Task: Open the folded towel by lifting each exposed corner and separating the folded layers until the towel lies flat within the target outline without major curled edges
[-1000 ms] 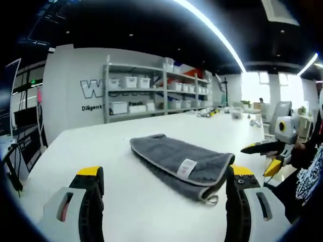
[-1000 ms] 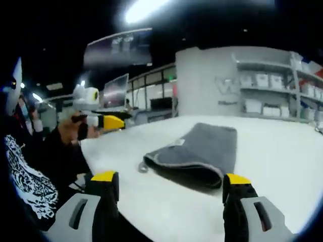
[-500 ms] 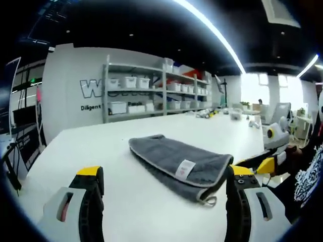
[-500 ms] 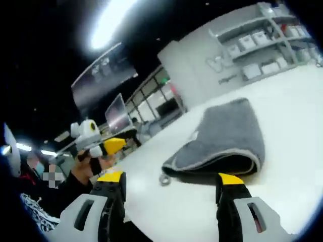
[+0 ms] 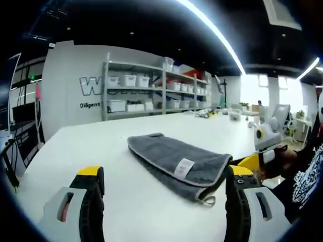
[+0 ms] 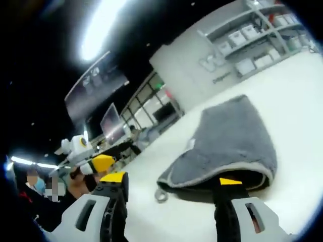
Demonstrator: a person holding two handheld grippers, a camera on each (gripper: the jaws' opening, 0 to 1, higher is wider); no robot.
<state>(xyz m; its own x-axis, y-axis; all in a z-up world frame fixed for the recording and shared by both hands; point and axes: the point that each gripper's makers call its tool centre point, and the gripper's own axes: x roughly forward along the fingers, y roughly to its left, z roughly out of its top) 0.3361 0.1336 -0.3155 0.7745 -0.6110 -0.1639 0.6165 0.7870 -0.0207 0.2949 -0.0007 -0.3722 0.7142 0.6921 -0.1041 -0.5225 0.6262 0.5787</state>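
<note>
towel [image 5: 174, 161] folded on table [image 5: 91, 146] | R gripper [image 6: 169, 181] fingers apart, prob. at its edge

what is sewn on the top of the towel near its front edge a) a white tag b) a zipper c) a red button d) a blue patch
a: in the left gripper view a small white tag sits on the upper layer of the folded grey towel, near the edge closest to the camera, with a hanging loop at the corner.

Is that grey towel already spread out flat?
No, the grey towel lies folded in layers on the white table.
</note>
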